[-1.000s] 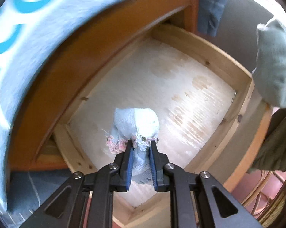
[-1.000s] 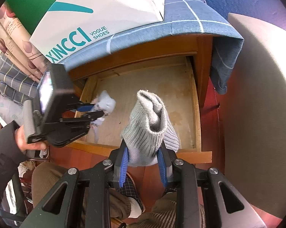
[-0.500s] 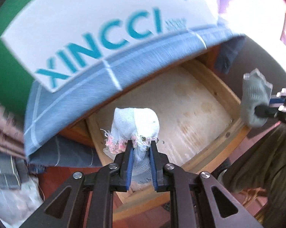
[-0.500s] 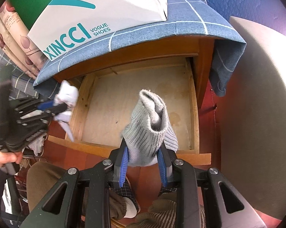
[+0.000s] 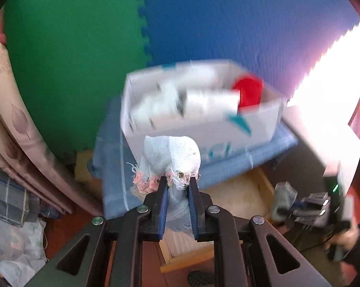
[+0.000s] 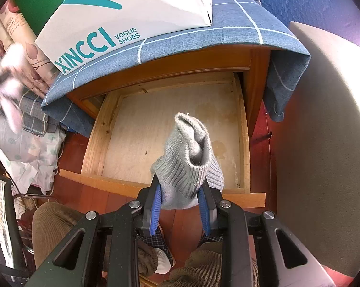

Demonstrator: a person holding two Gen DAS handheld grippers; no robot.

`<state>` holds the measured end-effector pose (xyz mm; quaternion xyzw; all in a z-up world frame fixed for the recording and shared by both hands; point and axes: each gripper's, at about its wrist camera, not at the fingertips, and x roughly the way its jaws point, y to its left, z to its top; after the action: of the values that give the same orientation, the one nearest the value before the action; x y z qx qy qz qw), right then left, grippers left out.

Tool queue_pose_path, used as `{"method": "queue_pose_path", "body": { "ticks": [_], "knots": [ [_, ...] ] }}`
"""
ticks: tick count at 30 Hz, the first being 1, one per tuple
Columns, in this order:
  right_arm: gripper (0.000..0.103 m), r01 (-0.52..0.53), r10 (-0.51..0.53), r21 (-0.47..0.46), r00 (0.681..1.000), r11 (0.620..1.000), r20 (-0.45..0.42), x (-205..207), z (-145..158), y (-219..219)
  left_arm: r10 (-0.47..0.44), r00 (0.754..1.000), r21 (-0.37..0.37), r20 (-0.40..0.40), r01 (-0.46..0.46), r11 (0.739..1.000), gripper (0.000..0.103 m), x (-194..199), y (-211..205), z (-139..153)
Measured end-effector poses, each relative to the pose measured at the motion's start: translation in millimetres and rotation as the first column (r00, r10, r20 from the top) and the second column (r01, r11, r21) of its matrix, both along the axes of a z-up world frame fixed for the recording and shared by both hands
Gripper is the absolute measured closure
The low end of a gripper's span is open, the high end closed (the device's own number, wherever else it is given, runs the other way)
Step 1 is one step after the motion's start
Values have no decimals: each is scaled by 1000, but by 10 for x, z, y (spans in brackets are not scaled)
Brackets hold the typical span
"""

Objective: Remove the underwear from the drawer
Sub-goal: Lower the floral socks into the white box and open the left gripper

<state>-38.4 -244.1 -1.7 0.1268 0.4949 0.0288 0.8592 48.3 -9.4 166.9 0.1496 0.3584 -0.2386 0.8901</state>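
Two grippers, each clamped on one bundle of cloth. From its own camera, the left gripper (image 5: pixel 177 186) has its blue pads pinched on a pale blue underwear bundle (image 5: pixel 171 154) with a frayed pink edge, held up in front of one white shoe box (image 5: pixel 201 110); the box contents are smeared by blur, with only one red item (image 5: pixel 248 91) standing out. The right gripper (image 6: pixel 180 191) has its jaws closed on a grey ribbed knit bundle (image 6: pixel 187 160), raised over the near edge of one open wooden drawer (image 6: pixel 98 134), whose visible floor is bare. One blue checked cloth (image 6: pixel 239 28) covers the cabinet top under the box. In the right wrist view, the left gripper's bundle is only a pale blur at the left edge.
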Motion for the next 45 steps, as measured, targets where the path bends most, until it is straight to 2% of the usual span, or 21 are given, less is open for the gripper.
{"method": "queue_pose_path", "body": {
  "ticks": [4, 9, 10, 12, 16, 26, 29, 35, 38, 42, 45],
  "knots": [
    [77, 0, 0, -1, 1000, 1000, 0, 0, -1, -3, 34, 998, -25, 60, -32, 999, 87, 141, 25, 553],
    [77, 0, 0, -9, 1000, 1000, 0, -3, 2, 11, 104, 987, -5, 125, -105, 994, 87, 494, -91, 873],
    [77, 0, 0, -12, 1000, 1000, -1, -3, 3, 18, 114, 987, 2, 111, -114, 993, 87, 602, -136, 879],
    [77, -1, 1, -16, 1000, 1000, -1, -3, 4, 25, 141, 985, 2, 95, -142, 990, 87, 776, -186, 887],
    [77, 0, 0, -19, 1000, 1000, -3, 1, 5, 39, 172, 985, -4, 25, -172, 985, 87, 1101, -335, 698],
    [77, -4, 4, -19, 1000, 1000, -6, 10, -6, 59, 203, 978, 101, -48, -198, 975, 87, 1541, -723, -22],
    [77, -5, 5, -17, 1000, 1000, -7, 12, -9, 59, 198, 980, 133, -23, -193, 972, 87, 1538, -787, -146],
    [77, -4, 4, -19, 1000, 1000, -7, 14, -7, 61, 186, 982, 164, 15, -186, 969, 82, 1519, -847, -179],
    [77, -7, 6, -25, 1000, 1000, -7, 14, -9, 70, 180, 983, 182, 42, -185, 966, 72, 1485, -855, -153],
    [77, -8, 8, -28, 1000, 1000, -7, 12, -10, 74, 170, 982, 171, 86, -183, 968, 63, 1361, -830, 1],
    [77, -9, 9, -30, 1000, 1000, -7, 12, -10, 77, 171, 977, 146, 126, -189, 971, 63, 1209, -759, 187]
  ]
}}
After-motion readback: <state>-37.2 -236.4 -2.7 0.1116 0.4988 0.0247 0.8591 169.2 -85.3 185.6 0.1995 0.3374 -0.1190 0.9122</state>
